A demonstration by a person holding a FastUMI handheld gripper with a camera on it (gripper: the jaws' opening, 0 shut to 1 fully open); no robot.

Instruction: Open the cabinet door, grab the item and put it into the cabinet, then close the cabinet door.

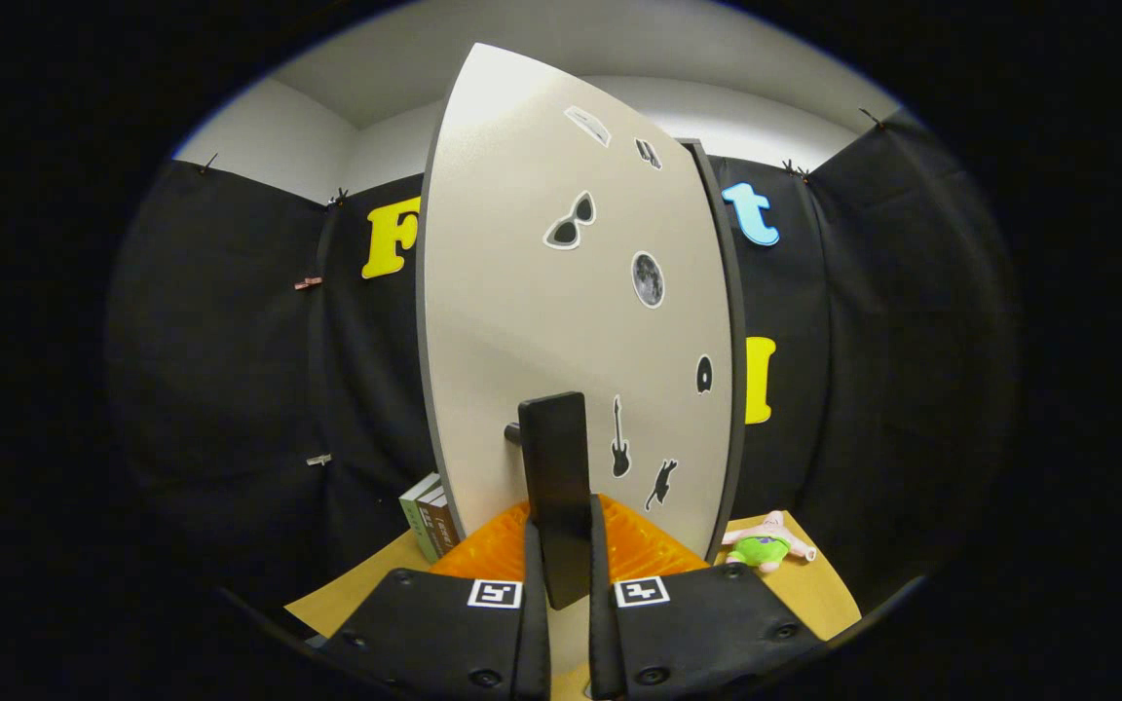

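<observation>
While you hold the hand-held gripper (561, 565) up to the cabinet door (522, 292), its two fingers (534, 584) sit pressed against either side of the dark upright handle (555, 487), pinching it between them. That handle stands off the door face on a short peg at its upper left. You have the door filling most of the space ahead, pale and flat, its dark edge running down the right side. Stickers are scattered over it: sunglasses (571, 222), a moon (648, 279), a guitar (619, 438) and a cat (661, 482) just right of the handle, a small round one (704, 374) near the door's right edge, two more up top too small to tell. An orange ribbed patch (644, 545) shows behind the fingers at the door's foot; what it is you cannot tell. Your item, a small plush toy (766, 547) in pink and green, lies on the wooden counter (814, 584) to the right of the door, well apart from the fingers. Left of the door's lower corner, a few books (430, 516) stand upright on the counter, leaning slightly.
</observation>
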